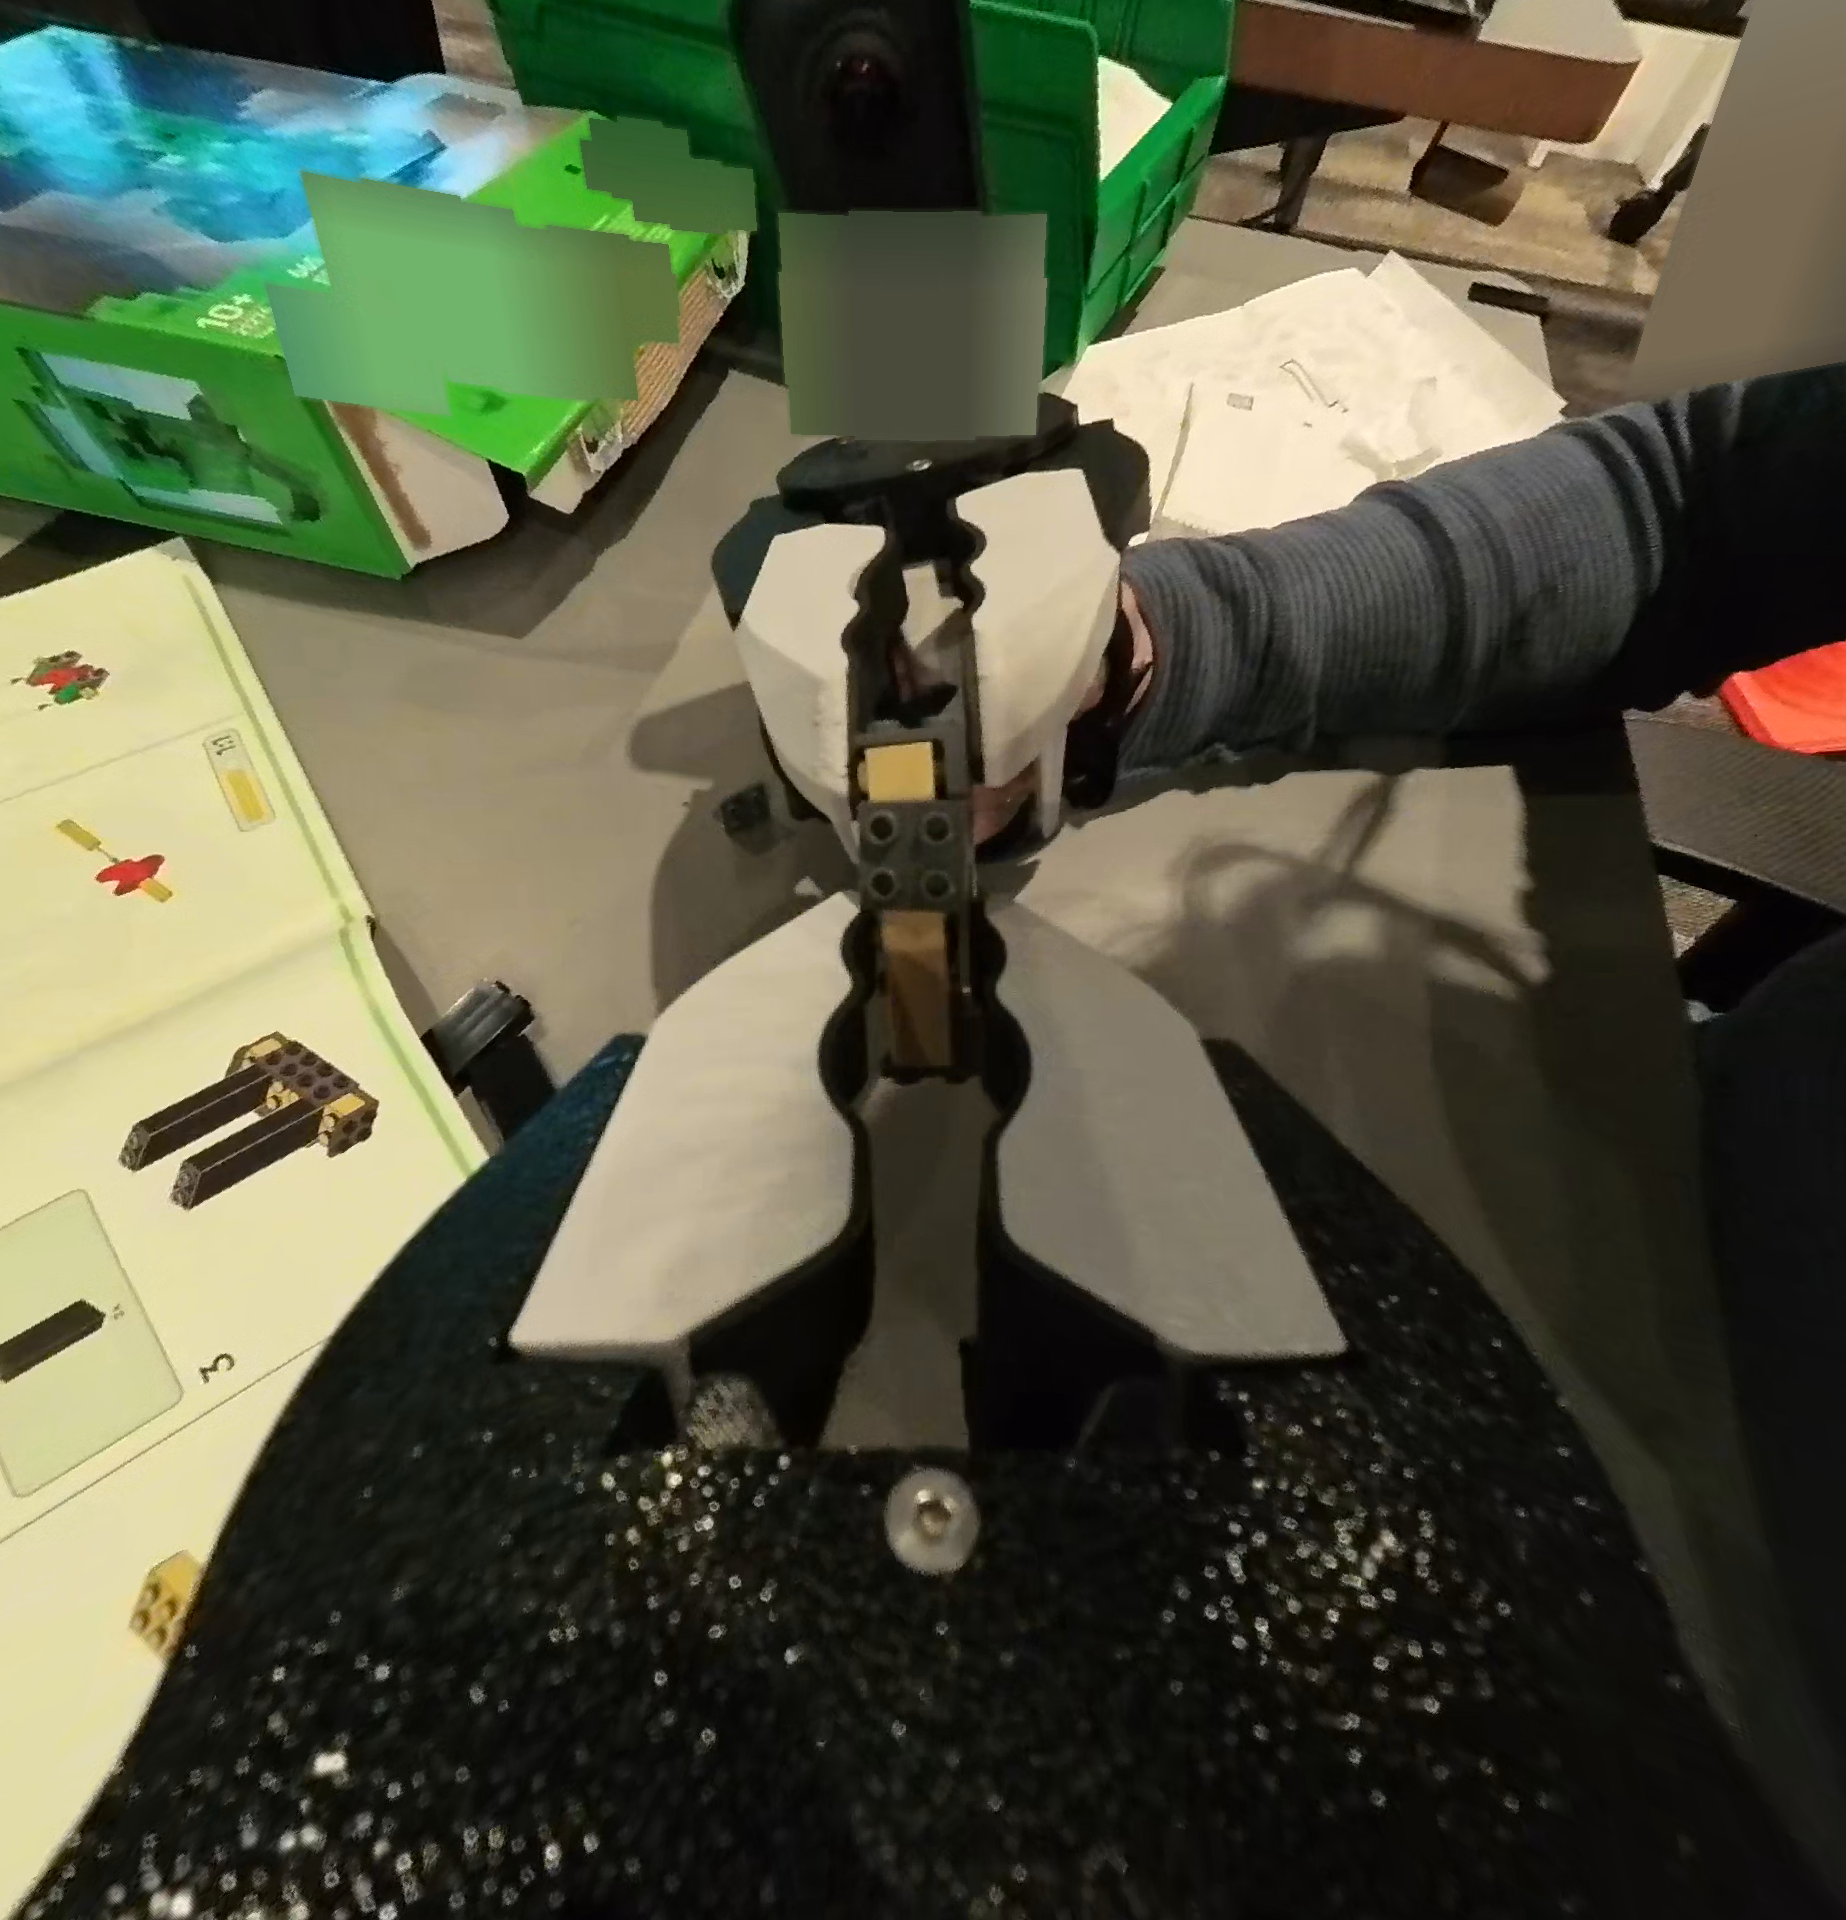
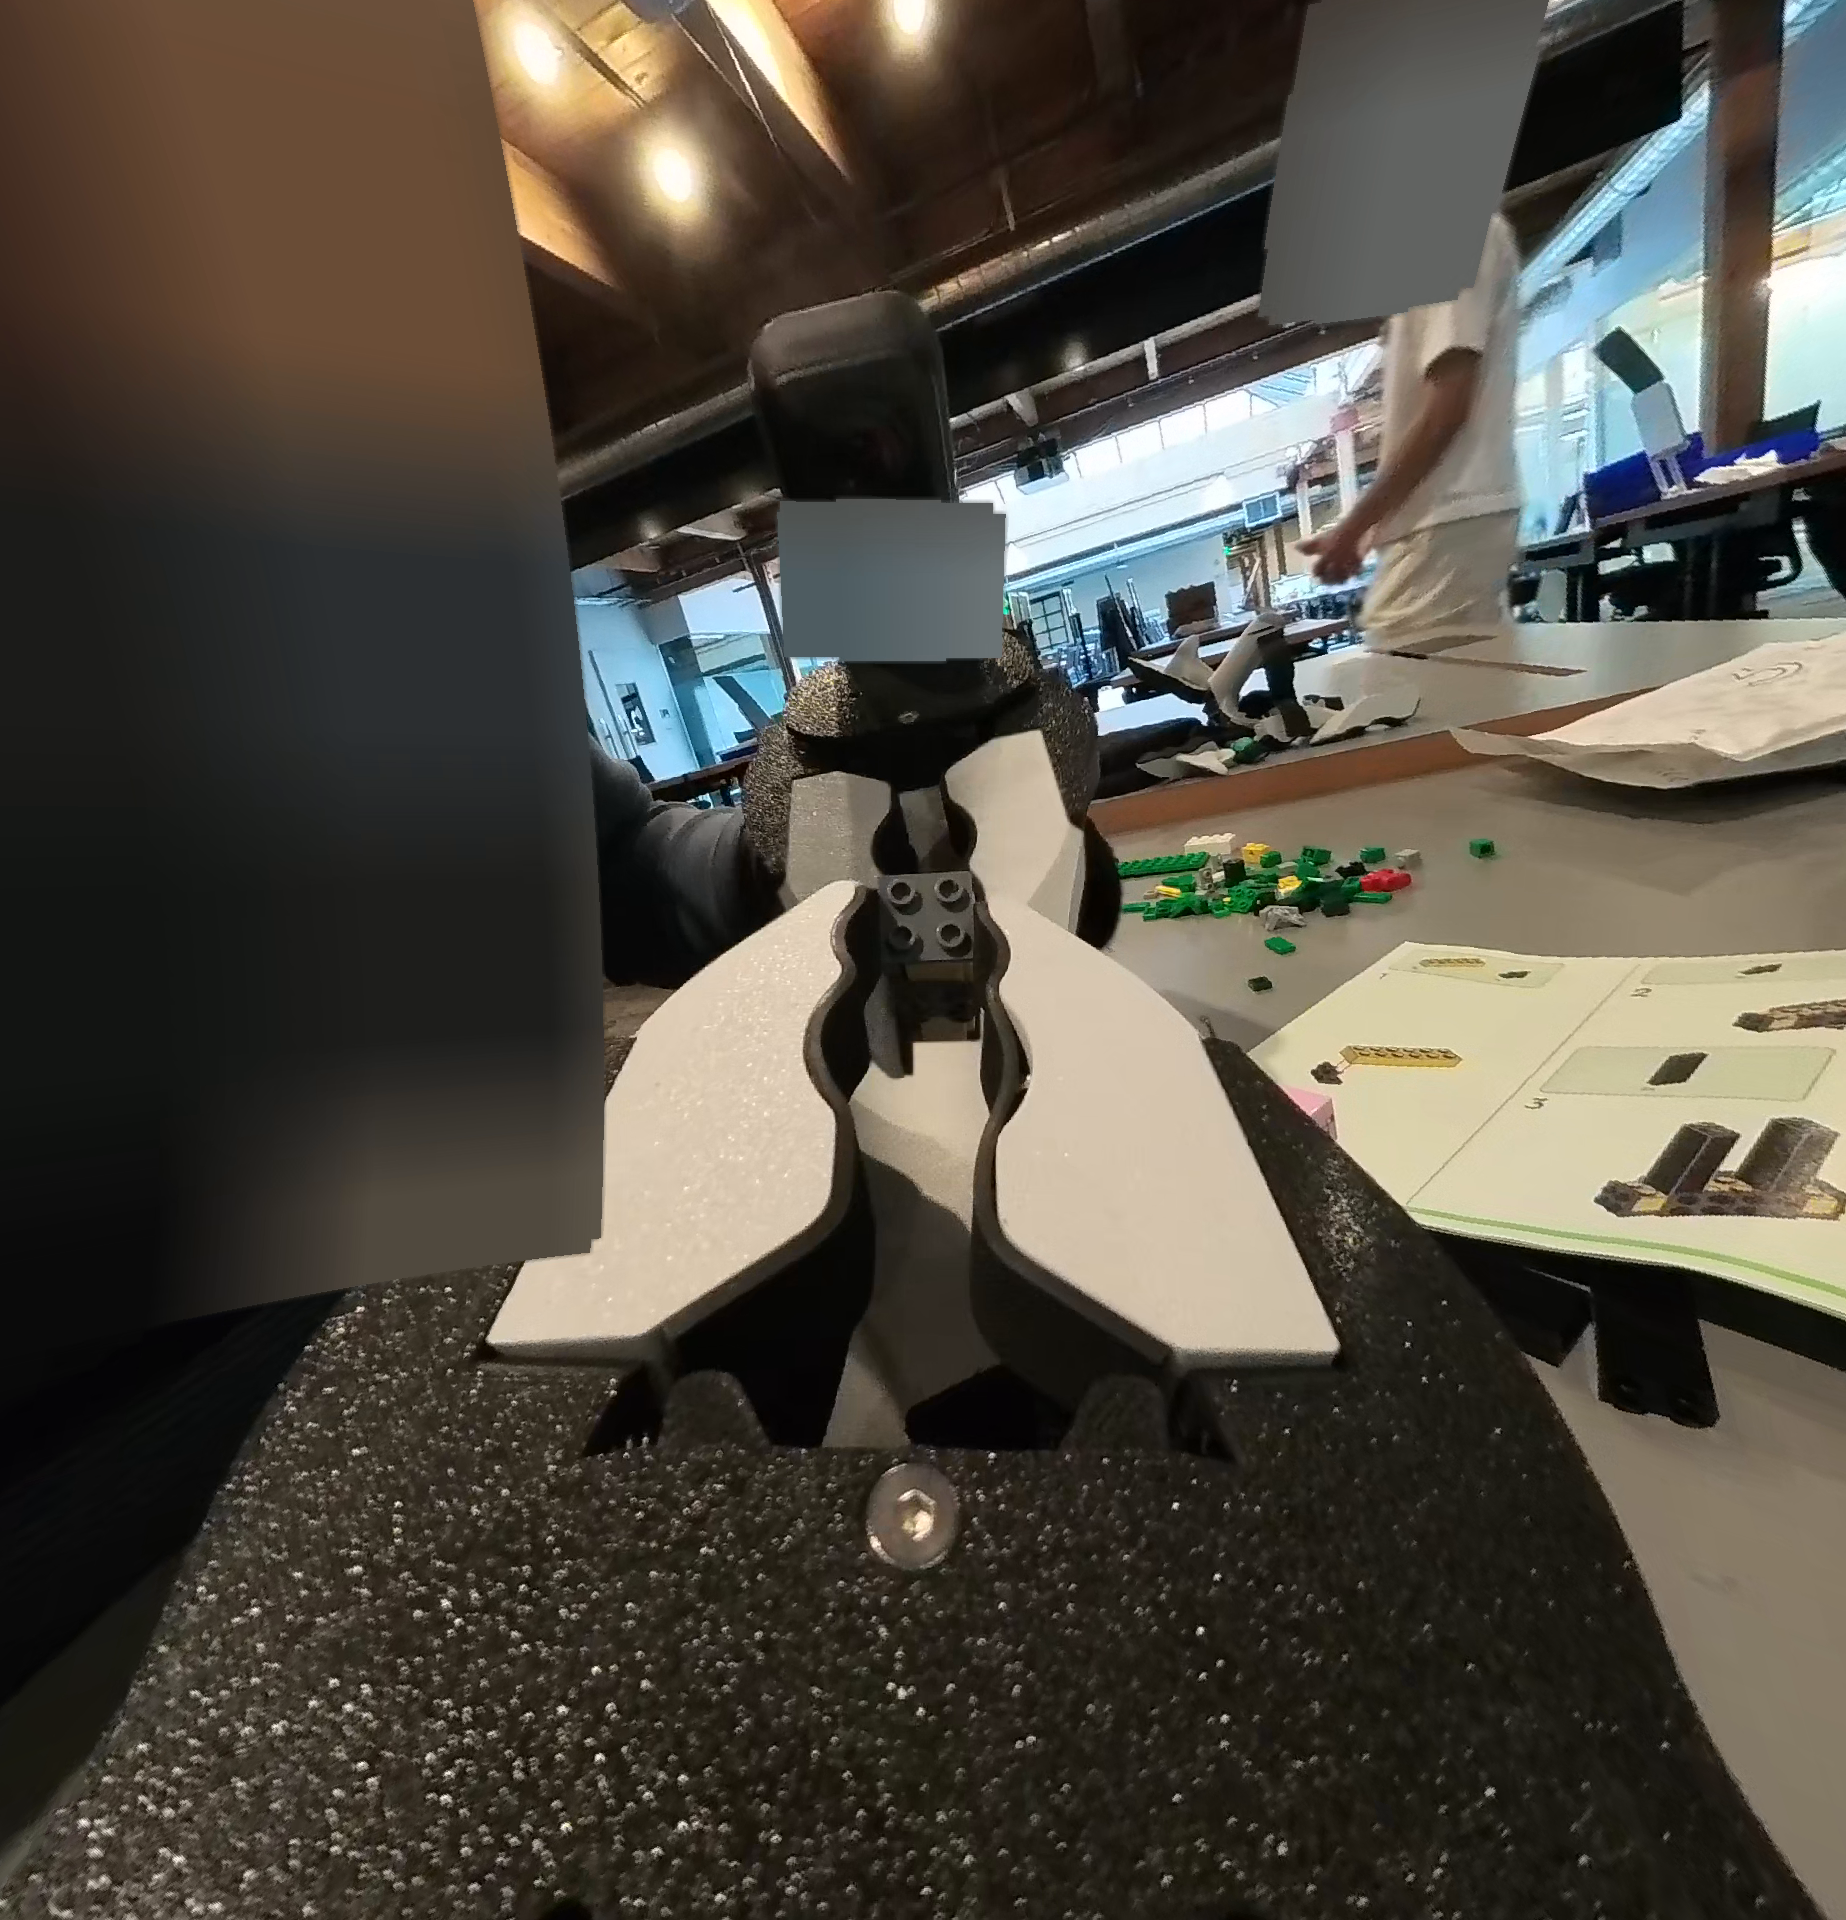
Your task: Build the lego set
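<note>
Left gripper (image 1: 914, 997): fingers drawn narrow on the near end of the lego sub-assembly (image 1: 911, 857), gripping its tan part, raised above the tabletop (image 1: 545, 748).
Right gripper (image 2: 924, 961): fingers drawn narrow on the opposite end of the same sub-assembly, so the two grippers face each other nose to nose.
Sub-assembly: a dark grey four-stud plate sits between the two sets of fingertips, with tan bricks on either side; it is held in the air, not resting on anything.
Risk, joint: pushing or twisting off-axis would likely pop the grey plate off the tan bricks, since both grips sit right beside the joint.
Risk, drop: if either grip slackens, the piece could pivot and fall to the tabletop or off its near edge.
Risk, clash: the fingertips nearly touch, so more closing travel may jam them together.
Black long bricks (image 2: 1646, 1361): near, partly under the instruction booklet (image 1: 150, 935), easy to knock.
Loose brick pile (image 2: 1272, 888): farther off, mostly green, well apart from the grippers.
Green set box (image 1: 202, 436): far left, printed artwork; its writing is left unread.
Booklet writing: step diagrams and numerals, not transcribed.
</note>
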`<state>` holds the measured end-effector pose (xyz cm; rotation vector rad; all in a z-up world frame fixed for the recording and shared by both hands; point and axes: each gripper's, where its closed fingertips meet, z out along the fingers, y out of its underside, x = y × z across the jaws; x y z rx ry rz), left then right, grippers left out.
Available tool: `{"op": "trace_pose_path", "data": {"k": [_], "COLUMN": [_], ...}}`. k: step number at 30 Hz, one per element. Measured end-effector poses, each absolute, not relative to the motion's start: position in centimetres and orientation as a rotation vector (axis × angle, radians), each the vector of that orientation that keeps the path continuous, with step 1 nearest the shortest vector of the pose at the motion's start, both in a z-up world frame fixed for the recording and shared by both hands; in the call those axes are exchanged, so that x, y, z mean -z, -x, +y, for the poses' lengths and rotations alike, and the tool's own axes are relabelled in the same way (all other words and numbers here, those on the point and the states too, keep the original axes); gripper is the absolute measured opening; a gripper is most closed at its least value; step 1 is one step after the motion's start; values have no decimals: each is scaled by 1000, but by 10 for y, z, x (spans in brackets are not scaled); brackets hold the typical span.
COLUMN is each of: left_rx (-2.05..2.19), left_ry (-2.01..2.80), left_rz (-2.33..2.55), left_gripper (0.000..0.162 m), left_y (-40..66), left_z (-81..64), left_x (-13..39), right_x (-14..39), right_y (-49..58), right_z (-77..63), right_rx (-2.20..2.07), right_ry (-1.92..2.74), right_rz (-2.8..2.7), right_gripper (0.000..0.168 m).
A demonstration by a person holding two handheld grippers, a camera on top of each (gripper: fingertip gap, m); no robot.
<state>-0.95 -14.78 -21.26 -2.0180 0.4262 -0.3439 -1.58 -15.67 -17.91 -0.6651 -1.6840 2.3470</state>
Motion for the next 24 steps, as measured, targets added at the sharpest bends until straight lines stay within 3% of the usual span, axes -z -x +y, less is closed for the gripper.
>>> {"op": "trace_pose_path", "data": {"k": [17,24], "left_rx": [252,169], "left_ry": [2142,2326], "left_rz": [445,357], "left_gripper": [15,15], "left_y": [24,47], "left_z": [-158,-180], "left_x": [232,262], "right_x": [184,235], "right_y": [23,35], "right_z": [-152,-115], "right_rx": [-2199,-1560], "right_ry": [704,985], "right_rz": [-1691,-2007], "right_gripper": [12,25]}}
